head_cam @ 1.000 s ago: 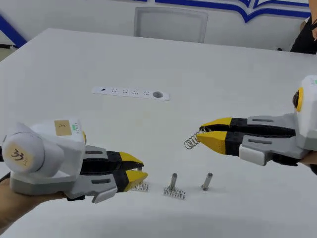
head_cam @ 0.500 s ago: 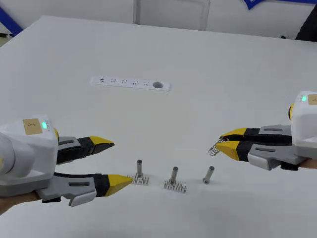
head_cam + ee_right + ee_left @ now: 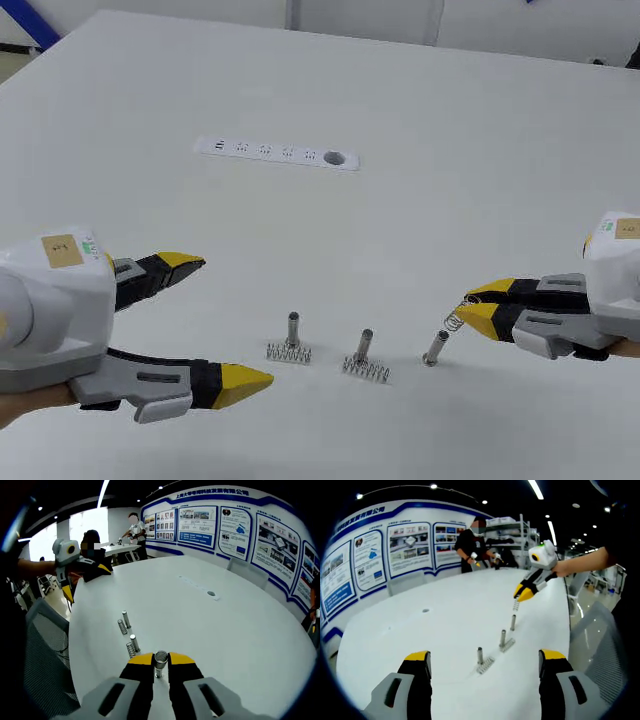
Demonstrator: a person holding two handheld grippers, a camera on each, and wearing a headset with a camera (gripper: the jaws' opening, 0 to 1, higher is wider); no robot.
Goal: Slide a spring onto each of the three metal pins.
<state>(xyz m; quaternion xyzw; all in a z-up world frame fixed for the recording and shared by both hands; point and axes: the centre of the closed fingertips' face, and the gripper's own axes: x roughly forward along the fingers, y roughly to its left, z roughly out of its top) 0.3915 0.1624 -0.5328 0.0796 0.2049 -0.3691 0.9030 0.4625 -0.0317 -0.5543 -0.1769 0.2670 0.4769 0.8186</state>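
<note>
Three short metal pins stand in a row on the white table: left pin (image 3: 293, 328), middle pin (image 3: 364, 345), right pin (image 3: 437, 346). A spring (image 3: 288, 352) lies flat at the left pin's base, and another spring (image 3: 366, 369) at the middle pin's. My right gripper (image 3: 470, 308) is shut on a third spring (image 3: 455, 320), which hangs just above the right pin's top. In the right gripper view that held spring (image 3: 160, 657) sits between the yellow tips. My left gripper (image 3: 225, 320) stands open, left of the left pin, nothing between its jaws.
A white power strip (image 3: 275, 154) lies further back on the table (image 3: 480, 150). In the left gripper view a person (image 3: 477, 547) stands at the table's far end. The near table edge runs close under both grippers.
My left gripper has opened and drawn back left from the left pin. My right gripper has come down with its spring to the right pin's top. The head camera has tilted down.
</note>
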